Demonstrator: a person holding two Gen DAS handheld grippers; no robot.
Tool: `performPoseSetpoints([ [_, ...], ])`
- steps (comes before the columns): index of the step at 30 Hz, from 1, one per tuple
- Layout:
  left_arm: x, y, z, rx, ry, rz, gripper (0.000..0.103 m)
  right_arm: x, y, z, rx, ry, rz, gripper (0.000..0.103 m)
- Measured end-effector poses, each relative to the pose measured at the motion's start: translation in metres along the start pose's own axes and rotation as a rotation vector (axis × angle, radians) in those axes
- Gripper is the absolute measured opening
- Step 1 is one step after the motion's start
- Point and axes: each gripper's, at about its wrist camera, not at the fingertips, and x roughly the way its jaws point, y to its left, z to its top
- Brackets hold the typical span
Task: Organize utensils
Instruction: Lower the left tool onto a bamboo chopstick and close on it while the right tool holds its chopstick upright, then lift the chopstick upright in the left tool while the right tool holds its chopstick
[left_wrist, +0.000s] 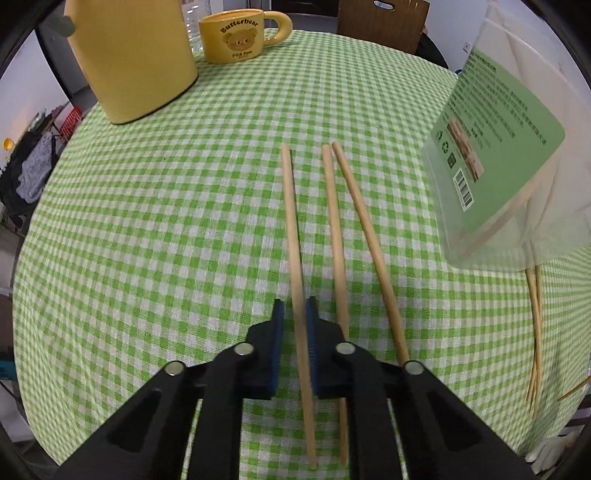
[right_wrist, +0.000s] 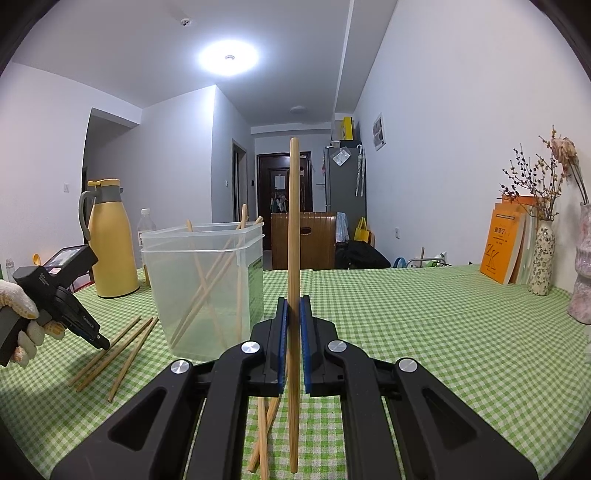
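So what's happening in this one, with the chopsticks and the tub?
A person with a gripper in each hand is collecting loose chopsticks into a clear plastic container on the checked tablecloth. The left gripper points down at the table, closed on one chopstick lying there, with two more beside it. The right gripper holds another chopstick upright. Several chopsticks already stand in the container.

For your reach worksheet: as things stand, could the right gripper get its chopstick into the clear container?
Probably yes: the right gripper holds its chopstick upright, and the clear container stands open-topped nearby with nothing between.
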Motion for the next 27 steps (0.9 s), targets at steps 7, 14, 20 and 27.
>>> performPoseSetpoints([
  [7, 0.007, -0.011, 0.006, 0.023, 0.035, 0.024, 0.005, -0.001, -0.001, 0.000, 0.000, -0.004, 0.003, 0.007],
  [14, 0.017, -0.027, 0.010, 0.031, 0.040, 0.074, 0.005, -0.002, 0.000, 0.001, -0.002, -0.006, 0.009, 0.007],
  [20, 0.018, -0.023, 0.013, 0.021, 0.040, 0.050, 0.004, -0.002, 0.000, 0.001, -0.002, -0.006, 0.011, 0.007],
  [27, 0.016, -0.009, 0.009, 0.007, 0.018, 0.026, 0.004, -0.003, 0.000, 0.001, -0.001, -0.005, 0.011, 0.007],
])
